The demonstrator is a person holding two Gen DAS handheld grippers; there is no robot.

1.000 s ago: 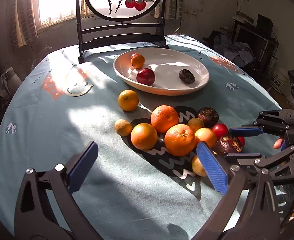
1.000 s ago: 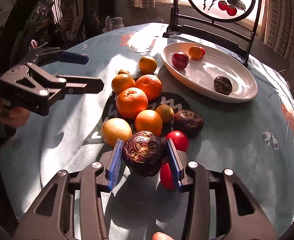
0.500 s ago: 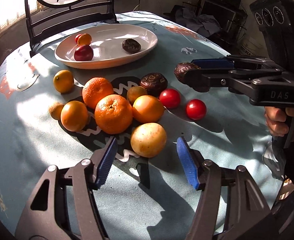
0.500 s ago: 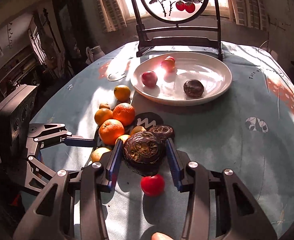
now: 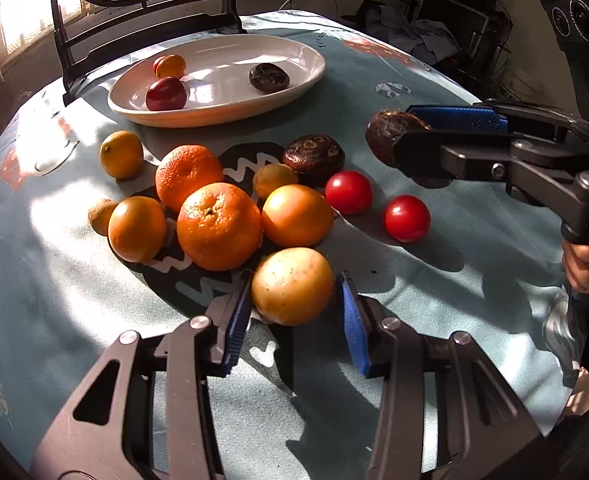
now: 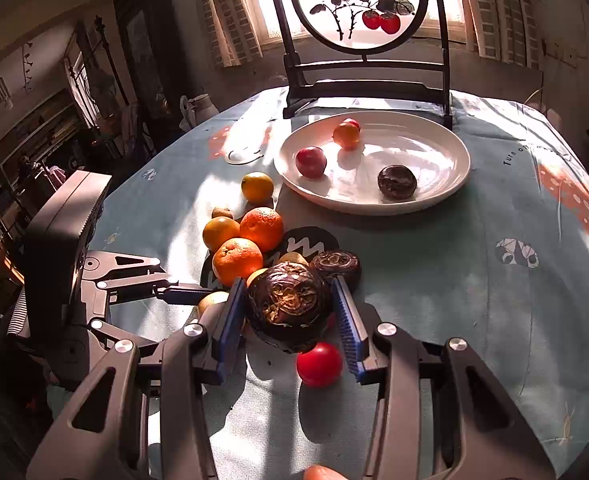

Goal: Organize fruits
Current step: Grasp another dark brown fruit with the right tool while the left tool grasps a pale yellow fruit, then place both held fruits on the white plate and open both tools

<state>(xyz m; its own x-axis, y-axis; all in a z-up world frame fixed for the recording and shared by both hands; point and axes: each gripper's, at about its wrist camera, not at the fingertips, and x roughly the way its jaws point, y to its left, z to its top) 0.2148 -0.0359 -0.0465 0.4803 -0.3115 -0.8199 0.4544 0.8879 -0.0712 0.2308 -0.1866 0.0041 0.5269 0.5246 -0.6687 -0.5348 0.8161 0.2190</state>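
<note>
The right gripper (image 6: 290,316) is clamped on a dark wrinkled fruit (image 6: 288,306), held above the tablecloth (image 6: 454,280) – short of the white plate (image 6: 434,196). The left gripper (image 5: 294,320) is spread wide around a yellow fruit (image 5: 292,286) resting on the cloth; its blue pads (image 5: 236,320) flank the fruit – the left pad close against it, the right one apart.

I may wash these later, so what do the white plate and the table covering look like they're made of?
White plate: probably glazed ceramic; glossy, with bright window glints. Table covering: looks like matte printed fabric, softly creased, draping over the edge.
</note>
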